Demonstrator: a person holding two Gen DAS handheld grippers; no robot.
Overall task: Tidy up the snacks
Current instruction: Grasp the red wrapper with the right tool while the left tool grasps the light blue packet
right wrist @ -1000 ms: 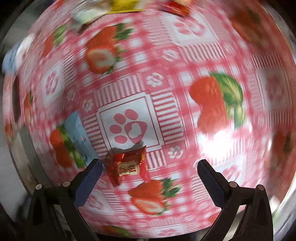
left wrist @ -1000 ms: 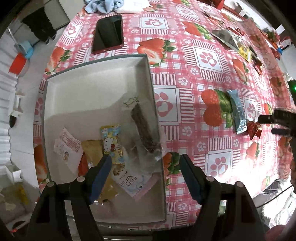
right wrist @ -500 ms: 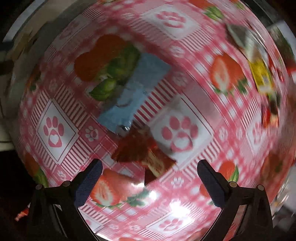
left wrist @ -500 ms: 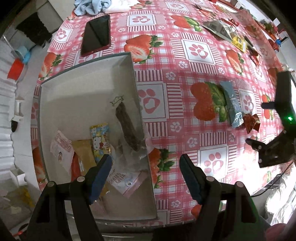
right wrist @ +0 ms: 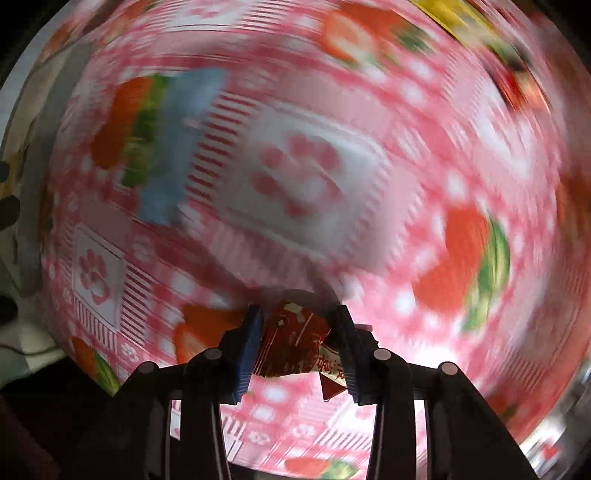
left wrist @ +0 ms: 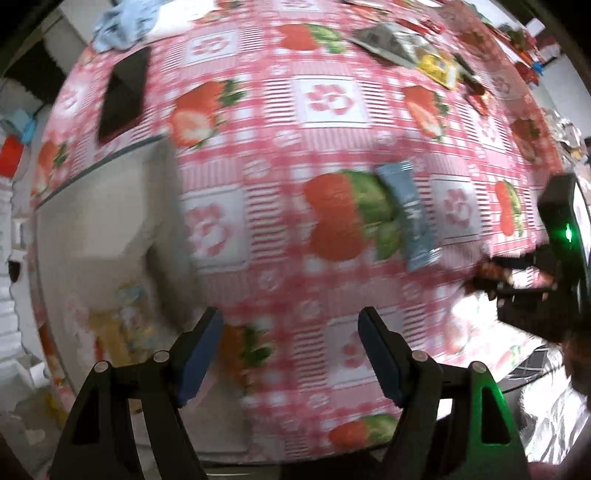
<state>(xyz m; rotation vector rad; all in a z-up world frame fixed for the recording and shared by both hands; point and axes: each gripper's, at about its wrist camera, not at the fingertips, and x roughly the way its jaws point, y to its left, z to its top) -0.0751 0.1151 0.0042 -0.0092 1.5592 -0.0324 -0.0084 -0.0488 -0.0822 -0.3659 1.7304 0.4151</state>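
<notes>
My right gripper [right wrist: 297, 341] is shut on a small red snack packet [right wrist: 295, 345] just above the strawberry tablecloth; it also shows at the right edge of the left wrist view [left wrist: 517, 280]. A blue snack packet [left wrist: 410, 218] lies on the cloth, left of it [right wrist: 177, 147]. My left gripper [left wrist: 291, 354] is open and empty above the cloth, right of the white box [left wrist: 96, 229], which holds several snack packets [left wrist: 125, 325]. Both views are blurred.
A dark phone [left wrist: 123, 96] lies beyond the box. A blue cloth [left wrist: 118, 22] is at the far left corner. More snack packets [left wrist: 413, 51] lie at the far right. The table's near edge [left wrist: 524, 365] runs by the right gripper.
My right gripper has closed on the red packet that lay between its open fingers. My left gripper has swung right, away from over the box.
</notes>
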